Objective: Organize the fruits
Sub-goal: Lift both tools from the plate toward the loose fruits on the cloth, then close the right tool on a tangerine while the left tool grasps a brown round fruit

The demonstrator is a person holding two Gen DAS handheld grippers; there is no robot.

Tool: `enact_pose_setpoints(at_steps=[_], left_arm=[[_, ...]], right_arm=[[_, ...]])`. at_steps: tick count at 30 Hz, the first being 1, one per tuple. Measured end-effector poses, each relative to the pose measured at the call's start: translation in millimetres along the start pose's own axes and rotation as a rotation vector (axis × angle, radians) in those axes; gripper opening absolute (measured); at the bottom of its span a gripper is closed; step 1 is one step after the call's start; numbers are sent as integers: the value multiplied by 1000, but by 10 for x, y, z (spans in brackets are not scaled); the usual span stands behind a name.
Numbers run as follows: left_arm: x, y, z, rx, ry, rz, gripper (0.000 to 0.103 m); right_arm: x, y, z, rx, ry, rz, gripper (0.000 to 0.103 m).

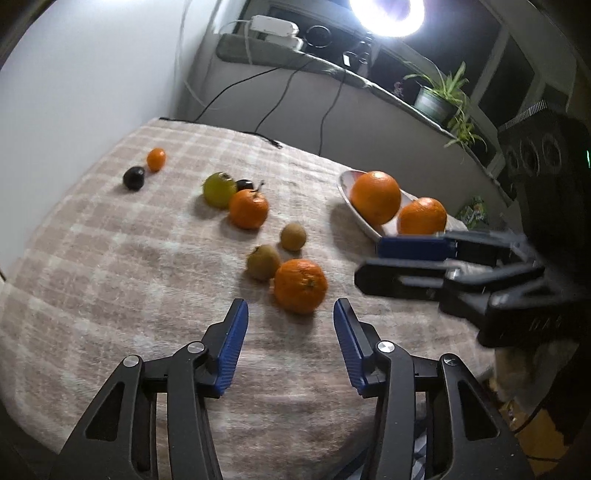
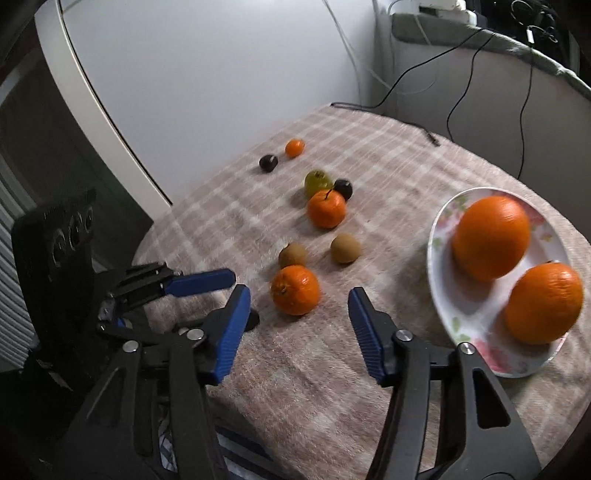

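Observation:
A floral plate (image 2: 443, 236) at the right holds two big oranges (image 2: 491, 236) (image 2: 543, 302); it also shows in the left wrist view (image 1: 347, 199). Loose on the checked cloth lie a mandarin (image 1: 300, 285) (image 2: 294, 290), two kiwis (image 1: 263, 261) (image 1: 293, 236), a stemmed mandarin (image 1: 248, 208), a green fruit (image 1: 218, 189), two dark plums (image 1: 133, 178) (image 2: 343, 188) and a small mandarin (image 1: 156, 159). My left gripper (image 1: 291, 309) is open and empty just short of the near mandarin. My right gripper (image 2: 299, 295) is open and empty, close to the same mandarin.
The table (image 1: 110, 258) is covered by a beige checked cloth. Cables (image 1: 273, 99) hang behind its far edge. A sill holds a power strip (image 1: 273, 24), a bright lamp (image 1: 386, 14) and a potted plant (image 1: 437, 99). A white wall lies at the left.

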State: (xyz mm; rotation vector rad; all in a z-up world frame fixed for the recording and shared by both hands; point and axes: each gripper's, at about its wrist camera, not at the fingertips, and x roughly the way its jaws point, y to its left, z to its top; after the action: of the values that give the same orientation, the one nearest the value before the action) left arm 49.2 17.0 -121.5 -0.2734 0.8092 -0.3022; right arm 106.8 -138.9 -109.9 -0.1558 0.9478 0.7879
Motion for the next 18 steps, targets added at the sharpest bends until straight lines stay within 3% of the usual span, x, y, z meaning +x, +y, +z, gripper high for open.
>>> enact_pose_setpoints(at_steps=[4, 10, 18], left_arm=[[-34, 230, 47, -54, -8, 2, 39], [58, 439, 171, -97, 9, -22, 32], [283, 343, 324, -61, 64, -76, 31]], right_arm=[[132, 16, -38, -14, 21, -2, 50], [279, 89, -64, -50, 35, -14, 50], [442, 200, -76, -120, 38, -85, 50]])
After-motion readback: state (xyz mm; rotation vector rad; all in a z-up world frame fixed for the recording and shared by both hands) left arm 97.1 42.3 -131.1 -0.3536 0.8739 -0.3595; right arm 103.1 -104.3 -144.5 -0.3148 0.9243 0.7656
